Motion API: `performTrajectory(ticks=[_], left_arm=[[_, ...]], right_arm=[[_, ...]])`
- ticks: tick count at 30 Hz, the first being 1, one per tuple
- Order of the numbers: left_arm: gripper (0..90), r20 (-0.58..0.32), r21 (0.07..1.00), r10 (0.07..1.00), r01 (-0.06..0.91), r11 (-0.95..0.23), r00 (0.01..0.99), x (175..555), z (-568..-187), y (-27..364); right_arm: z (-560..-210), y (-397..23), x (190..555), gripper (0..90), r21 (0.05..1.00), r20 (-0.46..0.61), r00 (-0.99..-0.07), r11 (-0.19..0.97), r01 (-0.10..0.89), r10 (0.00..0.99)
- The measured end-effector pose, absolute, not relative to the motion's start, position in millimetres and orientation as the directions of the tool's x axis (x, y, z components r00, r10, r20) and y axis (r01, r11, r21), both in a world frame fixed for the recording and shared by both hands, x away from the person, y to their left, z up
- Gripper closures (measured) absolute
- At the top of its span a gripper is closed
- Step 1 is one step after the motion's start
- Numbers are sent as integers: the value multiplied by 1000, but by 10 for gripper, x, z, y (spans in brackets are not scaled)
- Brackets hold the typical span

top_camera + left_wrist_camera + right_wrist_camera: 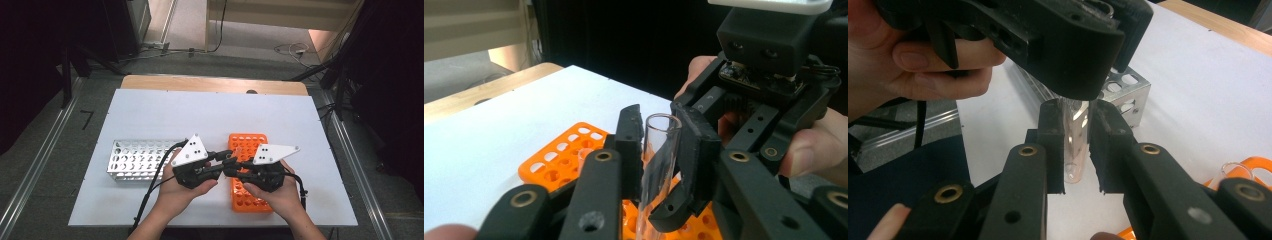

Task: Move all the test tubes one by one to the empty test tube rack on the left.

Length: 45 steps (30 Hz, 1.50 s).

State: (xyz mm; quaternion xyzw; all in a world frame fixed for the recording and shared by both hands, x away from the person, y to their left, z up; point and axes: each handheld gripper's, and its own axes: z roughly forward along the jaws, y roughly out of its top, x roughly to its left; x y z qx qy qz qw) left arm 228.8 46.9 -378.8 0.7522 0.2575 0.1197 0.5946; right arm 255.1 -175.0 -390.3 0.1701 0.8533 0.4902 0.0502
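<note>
White sheeting covers the surface (150, 112), whose wooden far edge borders a grey floor strung with cables. Two racks lie on it: a metal rack (137, 160) to the left and an orange rack (248, 145) to the right, well apart from each other. Above the near end of the orange rack the person's two hands meet, each carrying a pair of tongs. The left tongs (231, 161) point rightward and the right tongs (234, 167) leftward, their tips crossing over one clear glass test tube (659, 155). In the left gripper view the black jaws are clamped on the tube just below its open mouth, the right tongs (684, 165) gripping it from the opposite side. In the right gripper view the jaws press the tube's lower part, its rounded bottom (1073, 172) hanging free above the surface. No earlier picture bears on the grip; both tongs are closed on the tube, held in the air.
</note>
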Motion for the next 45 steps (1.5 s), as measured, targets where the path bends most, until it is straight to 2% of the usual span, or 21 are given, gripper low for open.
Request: performTrajectory(ticks=[8,14,15,16,17,19,20,21,24,25,26,45], left_arm=[[747,-145,958,527,252,-137,838,2310,-3775,505],[748,-144,963,558,246,-112,817,2368,-3721,612],[749,-138,964,569,241,-109,811,2394,-3702,655],[749,-138,964,569,241,-109,811,2394,-3702,655],[749,-133,967,586,235,-101,799,2430,-3693,702],[749,-138,968,597,236,-89,790,2470,-3686,754],[749,-138,968,597,236,-89,790,2470,-3686,754],[749,-135,969,607,233,-85,783,2490,-3684,780],[749,-138,970,630,234,-72,765,2560,-3685,871],[749,-138,970,638,235,-68,757,2584,-3689,904],[750,-138,970,645,235,-67,751,2609,-3694,937],[751,-130,971,774,236,-26,619,2884,-3930,1282]], right_arm=[[-3899,-1764,2555,738,860,78,-937,452,237,341],[-3864,-1847,2560,465,882,65,-936,419,216,345],[-3853,-1872,2563,428,887,71,-935,407,219,348],[-3853,-1872,2563,428,887,71,-935,407,219,348],[-3831,-1926,2571,331,894,74,-927,387,225,367],[-3816,-1989,2580,240,901,76,-921,369,228,383],[-3816,-1989,2580,240,901,76,-921,369,228,383],[-3814,-2064,2588,151,905,75,-910,357,234,407],[-3838,-2203,2611,54,907,92,-894,333,256,439],[-3838,-2203,2611,54,907,92,-894,333,256,439],[-3864,-2311,2633,0,908,114,-886,315,277,450],[-4142,-3227,2612,0,904,151,-763,225,364,628]])
